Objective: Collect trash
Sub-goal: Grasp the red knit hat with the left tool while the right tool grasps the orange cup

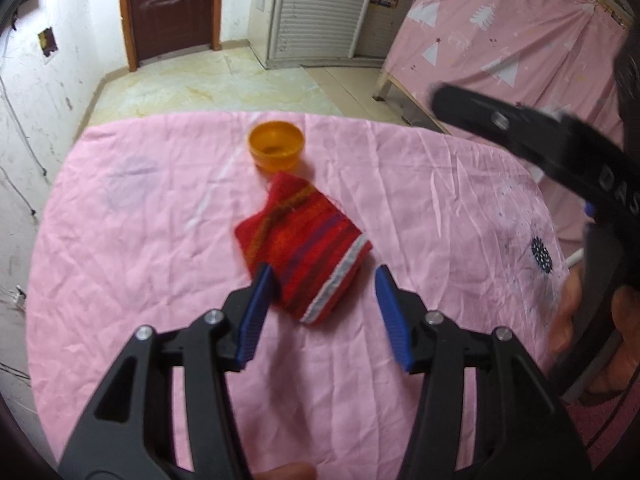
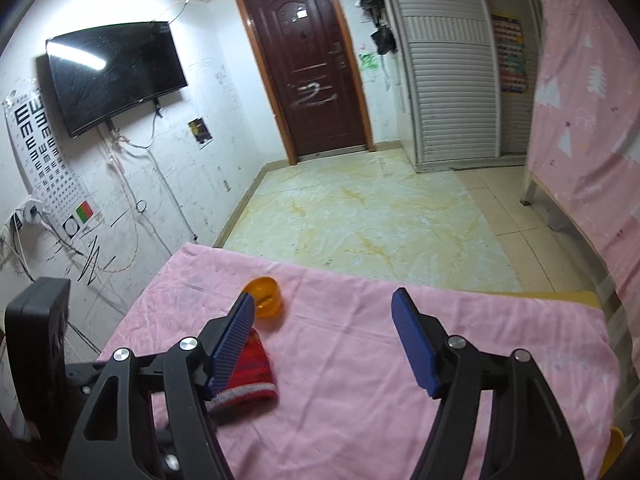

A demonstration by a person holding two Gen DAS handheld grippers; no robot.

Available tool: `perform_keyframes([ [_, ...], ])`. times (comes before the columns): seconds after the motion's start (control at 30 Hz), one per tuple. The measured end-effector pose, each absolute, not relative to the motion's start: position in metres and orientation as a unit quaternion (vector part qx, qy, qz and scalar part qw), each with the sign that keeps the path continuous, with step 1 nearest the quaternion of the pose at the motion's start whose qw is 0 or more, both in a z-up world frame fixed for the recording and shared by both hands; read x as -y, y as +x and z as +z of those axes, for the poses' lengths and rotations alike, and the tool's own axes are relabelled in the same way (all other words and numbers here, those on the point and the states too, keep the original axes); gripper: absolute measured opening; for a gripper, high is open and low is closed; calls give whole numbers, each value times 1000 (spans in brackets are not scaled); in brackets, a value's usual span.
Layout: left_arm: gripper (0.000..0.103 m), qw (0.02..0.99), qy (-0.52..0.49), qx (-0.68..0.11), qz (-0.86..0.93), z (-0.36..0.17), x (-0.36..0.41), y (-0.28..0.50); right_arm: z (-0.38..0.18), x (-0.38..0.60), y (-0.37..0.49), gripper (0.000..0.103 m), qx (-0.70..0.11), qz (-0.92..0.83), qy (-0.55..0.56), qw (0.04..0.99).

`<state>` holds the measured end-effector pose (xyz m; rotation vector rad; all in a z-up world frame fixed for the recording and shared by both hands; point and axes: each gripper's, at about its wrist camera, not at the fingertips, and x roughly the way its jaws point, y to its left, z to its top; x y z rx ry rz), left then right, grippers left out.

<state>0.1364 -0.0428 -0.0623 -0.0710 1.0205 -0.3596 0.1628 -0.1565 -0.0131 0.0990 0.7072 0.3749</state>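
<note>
A red striped knitted cloth (image 1: 306, 246) lies folded on the pink table cover (image 1: 120, 248), just in front of an orange plastic bowl (image 1: 275, 148). My left gripper (image 1: 322, 312) is open and empty, its blue pads just short of the cloth's near edge. In the right wrist view the cloth (image 2: 250, 376) sits partly behind the left finger and the bowl (image 2: 266, 296) stands beyond it. My right gripper (image 2: 326, 344) is open and empty, held above the cover to the right of the cloth. Its black body (image 1: 560, 152) shows at the right of the left wrist view.
The table's far edge drops to a marbled floor (image 2: 360, 216). A pink curtained frame (image 2: 588, 128) stands at the right. A wall with a TV (image 2: 112, 76) and cables is at the left. A black device (image 2: 36, 332) sits at the left edge.
</note>
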Motion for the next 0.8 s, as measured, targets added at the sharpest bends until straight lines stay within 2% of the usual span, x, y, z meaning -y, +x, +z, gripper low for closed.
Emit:
perform_keyframes([
  [0.1, 42, 857, -42, -481, -179, -64, 41, 137, -18, 144, 173, 65, -347, 195, 43, 916],
  [0.17, 30, 856, -48, -482, -180, -65, 39, 139, -22, 139, 180, 65, -351, 206, 44, 913],
  [0.27, 17, 855, -52, -485, -176, -70, 36, 141, -31, 130, 189, 65, -361, 220, 42, 905],
  [0.43, 12, 857, -63, -481, -176, -68, 31, 141, -39, 113, 202, 65, -374, 248, 40, 893],
  [0.8, 11, 854, -84, -481, -181, -69, 16, 131, -59, 80, 228, 65, -398, 256, -4, 881],
])
